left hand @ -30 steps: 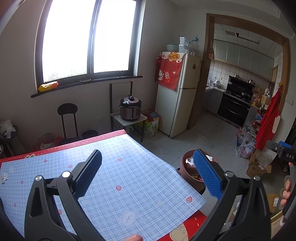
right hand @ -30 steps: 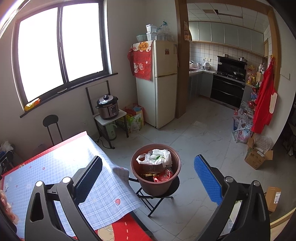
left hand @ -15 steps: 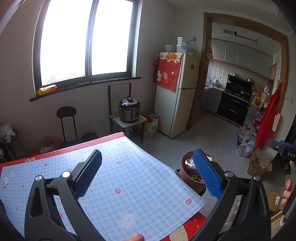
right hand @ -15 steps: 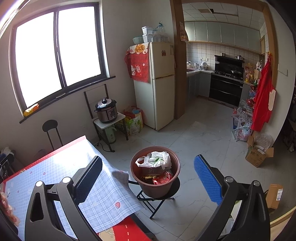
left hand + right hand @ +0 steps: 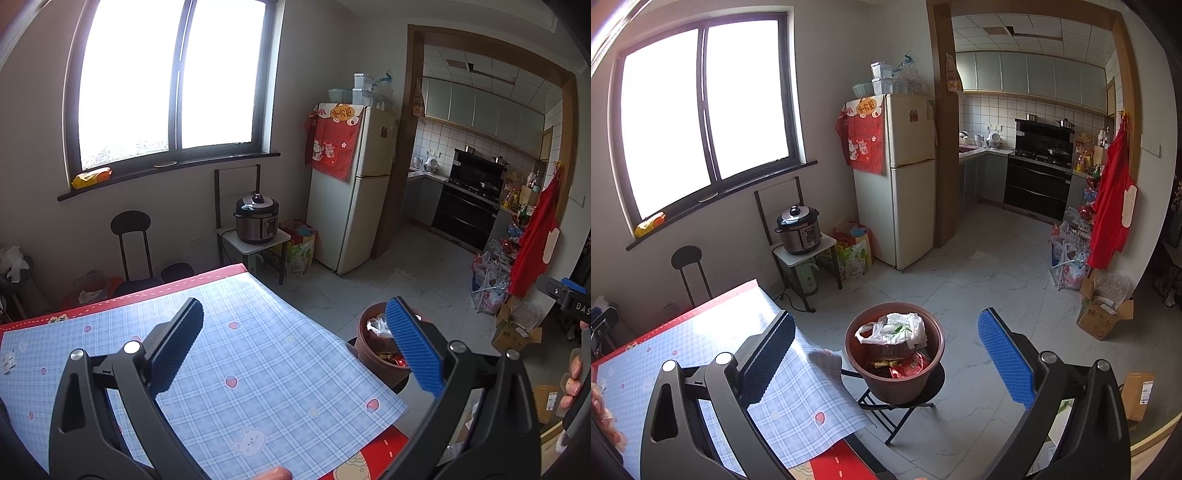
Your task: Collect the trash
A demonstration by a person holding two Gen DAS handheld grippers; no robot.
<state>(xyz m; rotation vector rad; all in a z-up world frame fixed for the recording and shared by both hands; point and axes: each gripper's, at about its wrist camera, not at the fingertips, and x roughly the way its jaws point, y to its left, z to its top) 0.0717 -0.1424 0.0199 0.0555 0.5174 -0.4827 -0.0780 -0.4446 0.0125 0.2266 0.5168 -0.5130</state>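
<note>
A brown round bin (image 5: 894,354) stands on a small black folding stool beside the table's right edge. It holds a white plastic bag (image 5: 894,328) and red wrappers. In the left wrist view only part of the bin (image 5: 373,347) shows, behind the right blue pad. My left gripper (image 5: 291,343) hangs open over the blue checked tablecloth (image 5: 258,362), nothing between its fingers. My right gripper (image 5: 884,354) is open too, raised above and in front of the bin, holding nothing. A hand and the other gripper's body show at the far right of the left wrist view.
Under the window stand a black stool (image 5: 687,258) and a small stand with a pressure cooker (image 5: 798,230). A white fridge (image 5: 905,177) stands by the kitchen doorway. Bags and cardboard boxes (image 5: 1102,314) line the right wall. White tiled floor lies between bin and fridge.
Both cameras have risen and drawn back slightly, so the room and bin sit a little lower and farther. Both grippers stay open and empty.
</note>
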